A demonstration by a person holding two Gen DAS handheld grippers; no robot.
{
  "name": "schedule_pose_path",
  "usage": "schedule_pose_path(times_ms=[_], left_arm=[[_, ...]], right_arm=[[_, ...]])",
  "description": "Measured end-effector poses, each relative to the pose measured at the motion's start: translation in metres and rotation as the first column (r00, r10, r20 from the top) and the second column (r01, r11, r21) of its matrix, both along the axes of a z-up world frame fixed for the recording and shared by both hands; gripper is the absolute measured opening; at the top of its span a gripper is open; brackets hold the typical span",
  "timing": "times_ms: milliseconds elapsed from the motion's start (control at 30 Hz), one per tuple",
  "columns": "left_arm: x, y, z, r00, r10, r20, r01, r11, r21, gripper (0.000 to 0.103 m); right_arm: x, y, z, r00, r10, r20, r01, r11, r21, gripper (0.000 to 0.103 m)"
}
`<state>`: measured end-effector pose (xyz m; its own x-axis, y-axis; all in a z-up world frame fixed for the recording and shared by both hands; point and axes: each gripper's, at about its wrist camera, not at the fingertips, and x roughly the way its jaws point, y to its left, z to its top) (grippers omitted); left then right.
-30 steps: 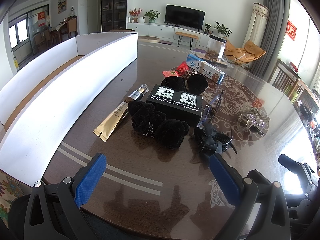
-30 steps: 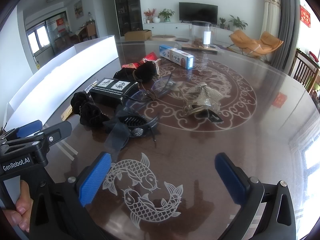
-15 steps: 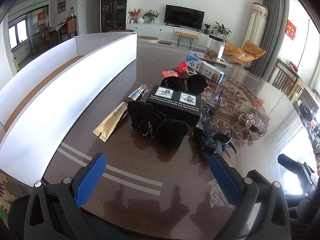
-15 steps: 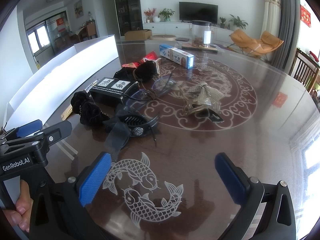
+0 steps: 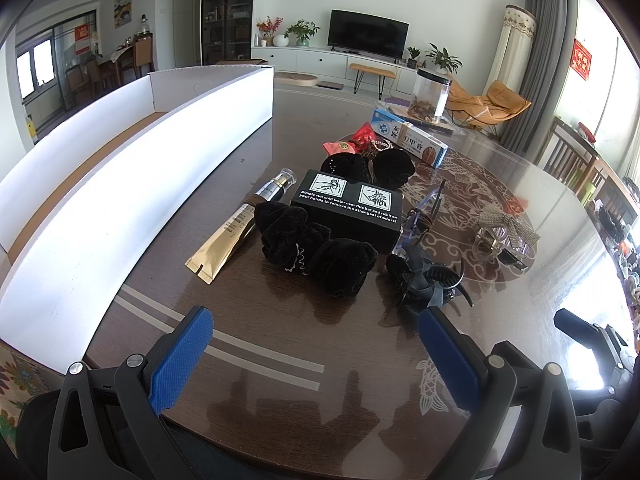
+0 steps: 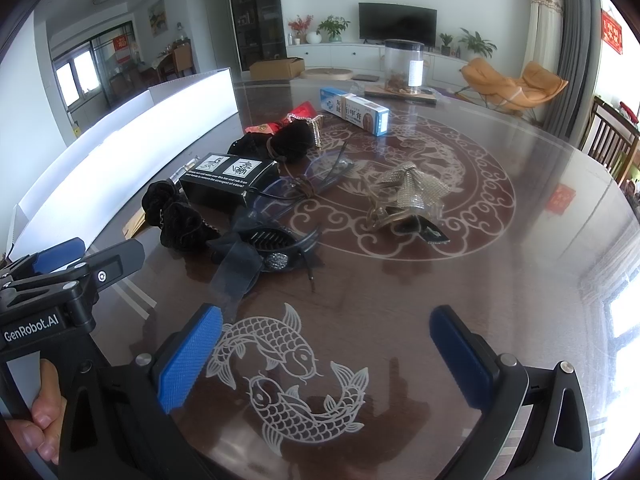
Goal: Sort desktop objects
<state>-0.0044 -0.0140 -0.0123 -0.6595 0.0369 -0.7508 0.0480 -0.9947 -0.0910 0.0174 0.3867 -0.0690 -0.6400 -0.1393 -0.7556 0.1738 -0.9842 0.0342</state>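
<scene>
Left tongs (image 5: 316,354) and right tongs (image 6: 326,350) both spread, empty, above the bench (image 6: 500,280). Black scrunchie (image 5: 316,254), black box (image 5: 348,210) and hair claw (image 5: 424,280) lie clustered ahead.

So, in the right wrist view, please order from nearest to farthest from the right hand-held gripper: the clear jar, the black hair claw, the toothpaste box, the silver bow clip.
From the right hand-held gripper:
1. Black hair claw, ahead, left of centre.
2. Silver bow clip, mid-table, slightly right.
3. Toothpaste box, farther back.
4. Clear jar, at the far edge.
</scene>
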Motion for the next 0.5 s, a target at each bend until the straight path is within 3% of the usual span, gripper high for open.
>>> schedule_pose_path(times_ms=[500], left_arm=[[0.0,0.0002,-0.0003,1.0,0.0,0.001,0.0,1.0,0.0,0.103]], right_arm=[[0.0004,-0.0003,-0.001,1.0,0.0,0.006,0.0,1.0,-0.004,0.103]])
